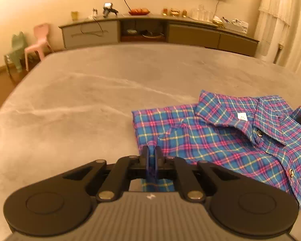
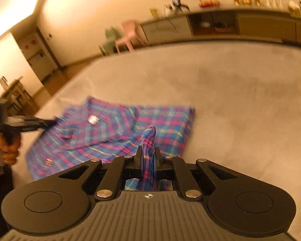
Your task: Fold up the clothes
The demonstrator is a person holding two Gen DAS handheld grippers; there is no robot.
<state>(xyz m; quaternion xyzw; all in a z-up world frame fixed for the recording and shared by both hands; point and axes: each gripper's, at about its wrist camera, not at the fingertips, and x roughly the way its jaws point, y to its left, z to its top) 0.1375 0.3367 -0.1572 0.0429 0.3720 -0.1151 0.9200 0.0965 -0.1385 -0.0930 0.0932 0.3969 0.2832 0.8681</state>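
Observation:
A blue, pink and yellow plaid shirt (image 1: 220, 138) lies partly folded on the grey bed (image 1: 90, 100), collar and white label facing up. My left gripper (image 1: 151, 154) is shut on the shirt's near left edge, with a thin fold of cloth between its pads. In the right wrist view the same plaid shirt (image 2: 102, 132) is blurred. My right gripper (image 2: 148, 154) is shut on a bunched ridge of the cloth that sticks up past its fingertips. The left gripper (image 2: 50, 123) and the hand holding it show at the left edge of that view.
A long grey sideboard (image 1: 150, 32) with small items on top runs along the far wall. A pink chair (image 1: 38, 40) and a green chair (image 1: 17, 50) stand at the back left. White curtains (image 1: 281, 20) hang at the right. A wide stretch of bed surface lies left of the shirt.

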